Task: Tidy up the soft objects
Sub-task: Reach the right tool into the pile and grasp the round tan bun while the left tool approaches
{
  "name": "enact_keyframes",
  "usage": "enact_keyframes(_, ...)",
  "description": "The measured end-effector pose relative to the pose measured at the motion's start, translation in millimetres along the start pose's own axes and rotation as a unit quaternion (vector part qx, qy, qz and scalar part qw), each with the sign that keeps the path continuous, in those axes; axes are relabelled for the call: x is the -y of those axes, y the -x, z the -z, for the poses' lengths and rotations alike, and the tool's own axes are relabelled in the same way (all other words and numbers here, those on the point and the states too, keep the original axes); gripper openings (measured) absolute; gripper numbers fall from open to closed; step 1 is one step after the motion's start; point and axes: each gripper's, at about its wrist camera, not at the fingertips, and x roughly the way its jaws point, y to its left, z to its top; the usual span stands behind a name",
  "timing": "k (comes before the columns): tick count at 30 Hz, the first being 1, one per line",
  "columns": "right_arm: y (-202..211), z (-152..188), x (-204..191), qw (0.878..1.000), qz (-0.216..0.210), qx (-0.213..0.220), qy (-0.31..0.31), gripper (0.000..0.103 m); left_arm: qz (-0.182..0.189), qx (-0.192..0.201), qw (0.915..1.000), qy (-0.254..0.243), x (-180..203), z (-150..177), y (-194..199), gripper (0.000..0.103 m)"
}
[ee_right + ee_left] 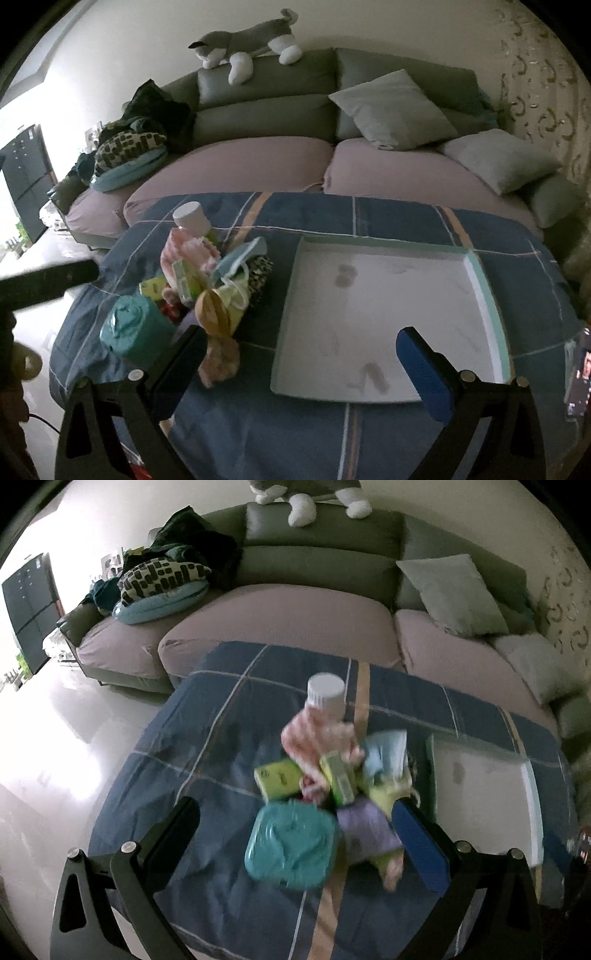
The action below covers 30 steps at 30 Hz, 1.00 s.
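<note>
Sitting in a heap on the blue plaid cloth [388, 218], toward its left side, are the soft things: pink knit cloth [314, 734] w/ a white-capped bottle [325, 694] poking up behind it, light blue cloth [384, 755], yellow-green boxes [279, 777], purple cloth [365, 823], a leopard-print piece [258, 275] and a teal pack [291, 843] at the near edge of the pile. Motion blur in left wrist view, so small items can't be made out. Just right of the heap, apart from it, lies a shallow white tray [476, 273] w/ mint rim, smudges on its floor, nothing in it.

Left gripper [299, 819]: fingers wide apart, hovering over the pile's near edge, teal pack between them, no contact visible. Right gripper [303, 343]: fingers spread too, above the tray's near-left corner, holding nothing.

Behind the cloth: sofa [266, 166] w/ grey cushions [391, 107], patterned pillow [125, 146], plush husky [243, 40] on the backrest.
</note>
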Motion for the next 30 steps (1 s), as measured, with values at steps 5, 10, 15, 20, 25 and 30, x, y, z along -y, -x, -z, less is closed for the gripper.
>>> enact_keyframes(5, -16.8, -16.9, -5.6, 1.000, -0.014, -0.011, 0.007, 0.103, 0.015, -0.016, 0.9989, 0.042, -2.6, -17.3, -16.0, 0.103)
enact_keyframes(10, -34.4, -28.4, -6.7, 0.999, -0.016, -0.031, 0.005, 0.103, 0.001, -0.023, 0.9988, 0.043, 4.4, -17.3, -32.2, 0.103)
enact_keyframes(15, -43.1, -35.9, -13.8, 0.999, -0.024, -0.029, 0.022, 0.103, -0.011, -0.034, 0.9985, 0.042, 5.9, -11.3, -47.7, 0.103)
enact_keyframes(20, -57.4, -34.9, -26.9, 0.997, -0.044, -0.038, 0.045, 0.103, -0.029, -0.028, 0.9981, 0.048, 4.5, -17.0, -52.9, 0.103)
enact_keyframes(25, -70.6, -32.5, -40.6, 0.994, -0.052, -0.049, 0.081, 0.103, -0.021, -0.044, 0.9970, 0.060, 4.5, -20.1, -68.3, 0.103)
enact_keyframes(30, -75.9, -34.1, -45.2, 0.993, -0.050, -0.055, 0.092, 0.103, -0.014, -0.060, 0.9956, 0.071, 2.1, -16.2, -76.4, 0.103)
